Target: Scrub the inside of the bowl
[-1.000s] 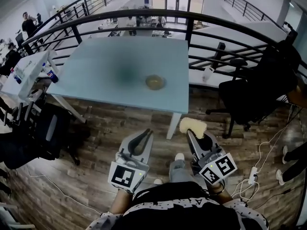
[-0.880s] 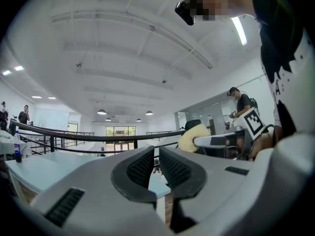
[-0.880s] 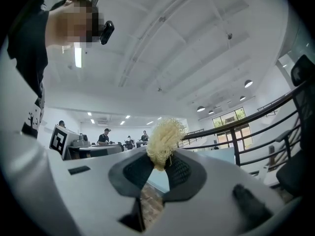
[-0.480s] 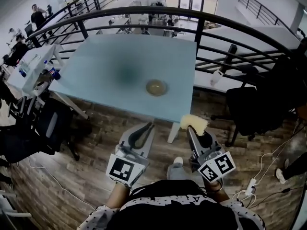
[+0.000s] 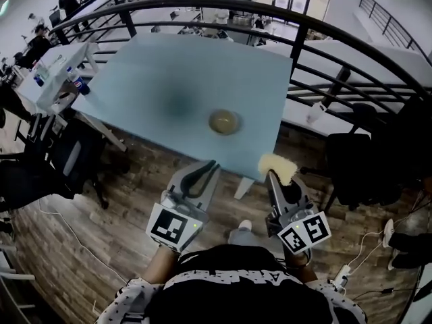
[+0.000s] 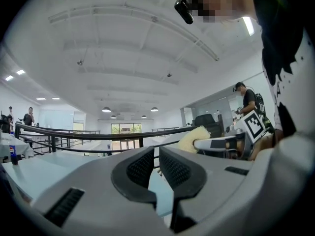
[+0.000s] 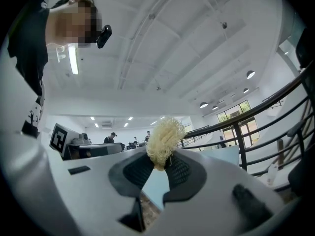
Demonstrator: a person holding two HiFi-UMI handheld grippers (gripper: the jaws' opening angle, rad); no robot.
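The left hand-held gripper (image 5: 210, 165) was low in the middle of the head view, over the wooden floor (image 5: 101, 235). Its jaws were closed on nothing, and the left gripper view showed only a thin slit between them. Just to its right, the right hand-held gripper (image 5: 272, 175) pinched a fluffy yellow scrubber (image 5: 277, 167). The right gripper view showed the jaws squeezing its bottom end. Only the head view showed the bowl (image 5: 223, 121). It sat higher up, near the front edge of the blue worktop (image 5: 148, 66), well apart from both. A dark railing (image 5: 202, 5) curved behind.
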